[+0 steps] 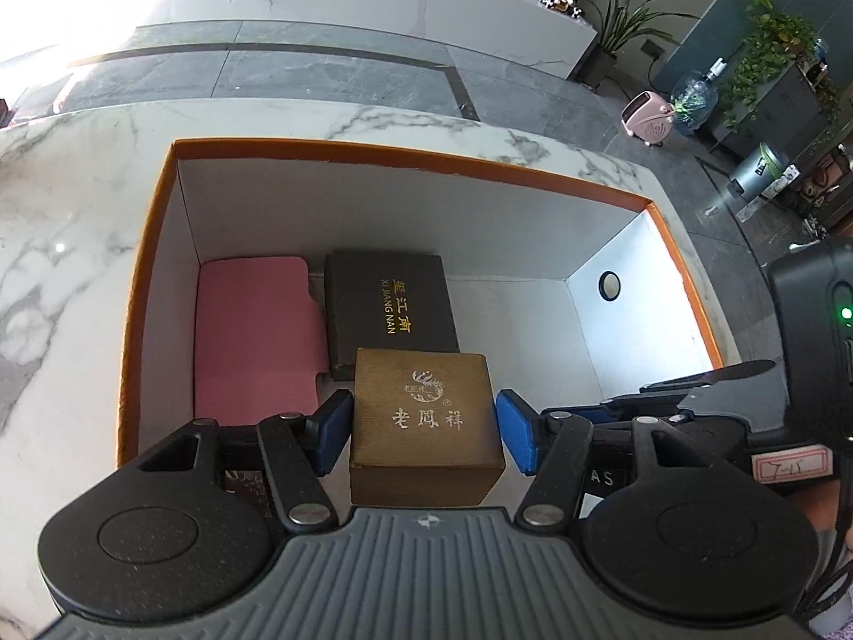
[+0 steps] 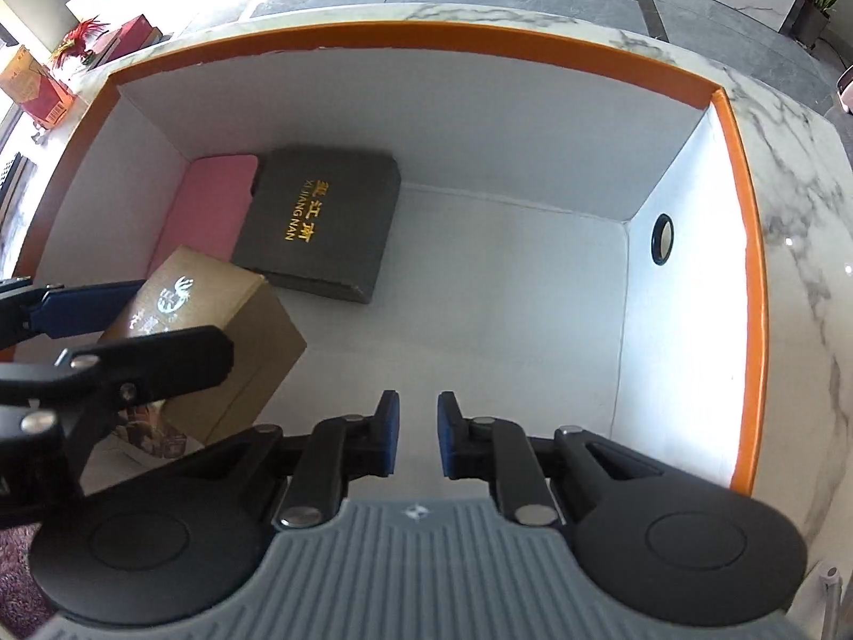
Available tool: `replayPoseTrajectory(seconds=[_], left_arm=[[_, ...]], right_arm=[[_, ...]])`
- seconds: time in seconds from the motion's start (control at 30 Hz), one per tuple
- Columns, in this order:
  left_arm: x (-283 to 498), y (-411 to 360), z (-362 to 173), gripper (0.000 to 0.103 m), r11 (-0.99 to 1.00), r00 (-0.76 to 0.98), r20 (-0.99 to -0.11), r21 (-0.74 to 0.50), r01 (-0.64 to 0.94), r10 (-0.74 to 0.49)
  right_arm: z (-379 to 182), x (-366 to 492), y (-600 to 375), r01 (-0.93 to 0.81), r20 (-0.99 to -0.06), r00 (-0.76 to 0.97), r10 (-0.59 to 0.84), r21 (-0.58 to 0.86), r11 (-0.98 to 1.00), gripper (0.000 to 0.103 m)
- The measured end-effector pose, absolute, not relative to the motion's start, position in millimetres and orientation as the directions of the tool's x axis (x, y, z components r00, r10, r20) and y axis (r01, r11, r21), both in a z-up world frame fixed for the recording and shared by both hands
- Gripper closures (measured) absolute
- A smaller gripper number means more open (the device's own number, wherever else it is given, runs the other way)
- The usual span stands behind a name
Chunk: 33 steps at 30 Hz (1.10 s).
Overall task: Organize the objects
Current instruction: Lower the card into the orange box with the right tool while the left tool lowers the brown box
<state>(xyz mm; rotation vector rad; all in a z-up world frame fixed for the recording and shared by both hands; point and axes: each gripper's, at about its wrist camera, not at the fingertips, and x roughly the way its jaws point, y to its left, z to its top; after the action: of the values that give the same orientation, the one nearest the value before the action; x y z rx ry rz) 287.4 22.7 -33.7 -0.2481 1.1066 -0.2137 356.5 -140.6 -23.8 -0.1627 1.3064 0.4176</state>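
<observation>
The gold box (image 1: 424,421) was gripped between the left gripper (image 1: 424,426) pads, over the orange-rimmed box (image 1: 405,156). The right gripper (image 2: 418,434), just beside it, was held nearly closed on nothing.

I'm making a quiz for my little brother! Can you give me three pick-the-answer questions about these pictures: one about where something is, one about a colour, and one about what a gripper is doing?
1. Where is the dark box with gold letters?
A) on the marble counter
B) inside the big box, beside the pink pad
C) on the floor

2. What colour is the big box's rim?
A) blue
B) green
C) orange

3. What is between the pads of the right hand-held gripper?
A) nothing
B) the pink pad
C) a plant

Answers: 1 B, it lies on the white bottom inside; 2 C, its top edge shows orange; 3 A, the gap between the pads shows only the box bottom.
</observation>
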Motion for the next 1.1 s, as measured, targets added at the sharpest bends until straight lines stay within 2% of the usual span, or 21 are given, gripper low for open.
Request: replayPoseTrajectory(seconds=[0.33, 0.53, 0.57, 0.67, 0.8, 0.93, 1.1], left_arm=[[301.1, 21.3, -56.4, 0.034, 0.941, 0.373, -0.878, -0.336, -0.033, -0.3], [299.5, 30.8, -52.6, 0.025, 0.918, 0.386, -0.852, -0.396, -0.034, -0.353], [298.5, 32.6, -50.9, 0.025, 0.918, 0.387, -0.851, -0.396, -0.031, -0.354], [291.2, 39.5, -34.9, 0.037, 0.918, 0.415, -0.834, -0.397, 0.008, -0.365], [275.1, 53.9, -3.5, 0.037, 0.936, 0.503, -0.8, -0.346, 0.06, -0.328], [267.7, 67.9, 16.3, 0.037, 0.962, 0.566, -0.787, -0.269, 0.042, -0.244], [260.0, 79.7, 21.5, 0.037, 0.978, 0.582, -0.794, -0.21, 0.009, -0.176]], right_arm=[[-36.1, 359.6, -147.3, -0.398, -0.96, 0.167, 0.224, 0.142, 0.906, 0.087], [-38.8, 357.1, -143.7, -0.403, -0.957, 0.15, 0.247, 0.169, 0.899, 0.086], [-37.3, 355.7, -143.0, -0.409, -0.957, 0.151, 0.247, 0.167, 0.897, 0.084], [-29.4, 348.7, -139.4, -0.441, -0.955, 0.161, 0.247, 0.154, 0.884, 0.08], [-13.3, 335.0, -132.5, -0.529, -0.941, 0.185, 0.283, 0.148, 0.836, 0.054], [-2.2, 322.2, -116.8, -0.62, -0.927, 0.205, 0.315, 0.125, 0.774, 0.051], [-9.8, 315.5, -89.5, -0.708, -0.941, 0.221, 0.255, 0.025, 0.706, 0.051]])
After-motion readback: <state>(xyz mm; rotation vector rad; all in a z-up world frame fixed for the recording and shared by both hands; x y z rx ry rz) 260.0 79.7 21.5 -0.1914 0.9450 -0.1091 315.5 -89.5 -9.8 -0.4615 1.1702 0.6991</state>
